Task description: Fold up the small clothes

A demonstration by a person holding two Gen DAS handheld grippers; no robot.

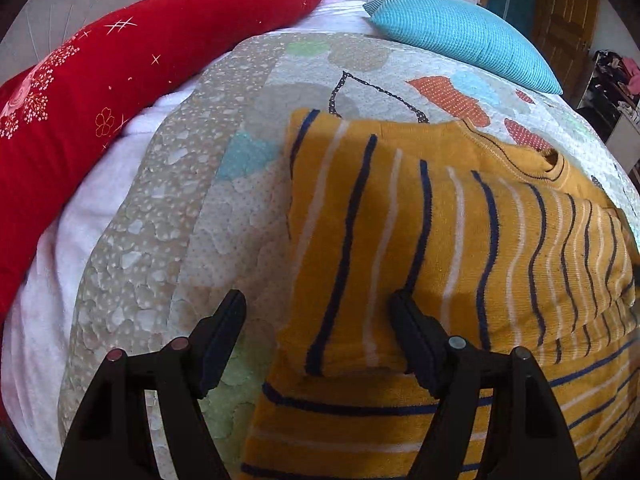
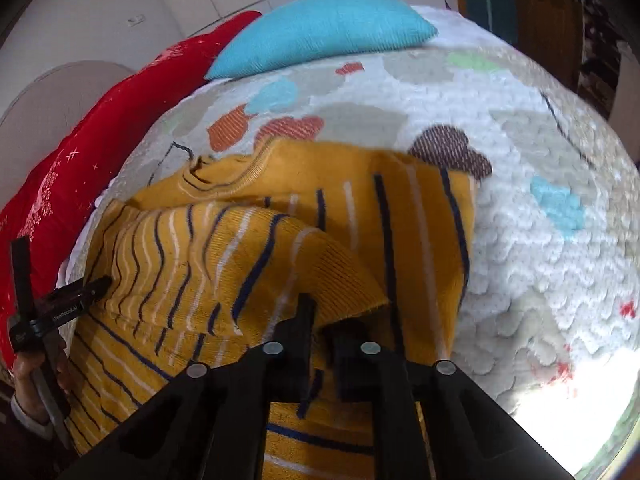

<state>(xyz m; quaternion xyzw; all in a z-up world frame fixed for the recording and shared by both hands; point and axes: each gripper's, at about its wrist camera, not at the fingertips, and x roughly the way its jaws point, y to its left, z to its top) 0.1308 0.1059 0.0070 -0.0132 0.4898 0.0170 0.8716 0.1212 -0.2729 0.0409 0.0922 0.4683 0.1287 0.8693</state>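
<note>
A mustard sweater [image 1: 400, 240] with navy and white stripes lies partly folded on the patterned quilt [image 1: 240, 120], its collar [image 1: 554, 162] toward the far right. My left gripper [image 1: 320, 320] hovers open over the sweater's near left fold; the fold's edge sits between the fingers, which do not press on it. In the right wrist view the sweater [image 2: 240, 260] has a sleeve flap lifted over its body, and my right gripper [image 2: 326, 320] is shut on that flap's edge. The left gripper [image 2: 60, 308] and the hand [image 2: 36, 372] holding it show at the far left.
A long red pillow [image 1: 100, 100] and a white fleece blanket [image 1: 80, 240] lie along the bed's left side. A turquoise cushion [image 1: 460, 36] rests at the head. A wooden door [image 1: 560, 20] and a cluttered shelf [image 1: 612, 80] stand beyond the bed to the right.
</note>
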